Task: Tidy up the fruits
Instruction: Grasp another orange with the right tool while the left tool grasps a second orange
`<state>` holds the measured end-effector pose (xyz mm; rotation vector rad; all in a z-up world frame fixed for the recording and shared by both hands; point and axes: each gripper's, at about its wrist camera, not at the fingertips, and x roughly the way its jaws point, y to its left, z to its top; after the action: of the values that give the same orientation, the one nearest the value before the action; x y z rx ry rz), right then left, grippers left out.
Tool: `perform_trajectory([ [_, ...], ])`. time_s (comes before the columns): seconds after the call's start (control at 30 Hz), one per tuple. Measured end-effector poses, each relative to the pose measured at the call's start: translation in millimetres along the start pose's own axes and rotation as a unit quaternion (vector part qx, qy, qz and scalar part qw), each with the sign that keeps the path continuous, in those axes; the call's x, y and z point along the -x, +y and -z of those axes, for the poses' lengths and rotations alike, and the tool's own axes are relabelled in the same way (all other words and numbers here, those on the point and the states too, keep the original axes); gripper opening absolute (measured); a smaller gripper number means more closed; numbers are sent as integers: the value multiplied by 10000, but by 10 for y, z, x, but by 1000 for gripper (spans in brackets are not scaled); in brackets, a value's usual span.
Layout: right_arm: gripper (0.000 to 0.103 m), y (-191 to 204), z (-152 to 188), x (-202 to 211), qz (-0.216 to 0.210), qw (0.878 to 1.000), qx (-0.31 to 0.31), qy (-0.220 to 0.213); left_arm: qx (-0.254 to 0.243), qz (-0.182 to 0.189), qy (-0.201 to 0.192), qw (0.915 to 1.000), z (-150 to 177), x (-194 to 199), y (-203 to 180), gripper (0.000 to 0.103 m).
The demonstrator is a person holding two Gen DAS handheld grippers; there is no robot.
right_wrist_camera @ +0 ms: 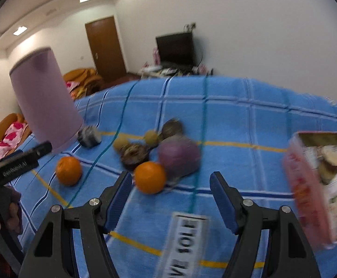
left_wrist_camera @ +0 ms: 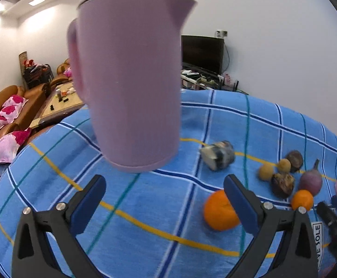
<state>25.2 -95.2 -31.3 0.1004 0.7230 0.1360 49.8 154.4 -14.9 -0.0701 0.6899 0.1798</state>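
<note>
Left gripper: jaws apart, empty, lower frame. Right gripper: jaws apart, empty. Lilac jug: centre, base blurred. Fruit cluster on blue checked cloth: oranges, purple fruit, smeared brown ones. Pink box: right edge, cut off, contents unclear.

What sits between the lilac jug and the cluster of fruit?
A small grey-and-white object, too blurred to identify, lies on the blue checked cloth between the lilac jug and the fruit cluster. Both wrist views show it.
</note>
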Motion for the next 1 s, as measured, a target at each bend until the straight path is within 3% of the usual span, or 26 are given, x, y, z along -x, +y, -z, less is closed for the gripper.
perform_trajectory([
  [0.17,71,114,-27,-290,-184,9986,-189,451,-130,115,156,9997,33,-55,-39,103],
  [0.27,61,168,-50,-419,-132,9976,-182,649,-370,316,246,9985,62,-74,-154,103],
  [0.4,58,212,-58,-519,-76,9965,-155,819,-842,606,359,9940,139,-77,-401,103],
  [0.47,54,221,-63,-520,-75,9965,-115,825,-1049,694,388,9913,176,-79,-506,103],
  [0.53,40,210,-62,-518,3,9965,-120,823,-1226,622,372,9898,204,-93,-595,103],
  [0.83,40,59,32,-297,-215,9968,-263,728,-1309,559,501,9885,244,-179,-659,99],
  [1.0,40,-9,79,-57,-54,9992,-182,344,-1280,655,817,9862,264,-286,-631,84],
])
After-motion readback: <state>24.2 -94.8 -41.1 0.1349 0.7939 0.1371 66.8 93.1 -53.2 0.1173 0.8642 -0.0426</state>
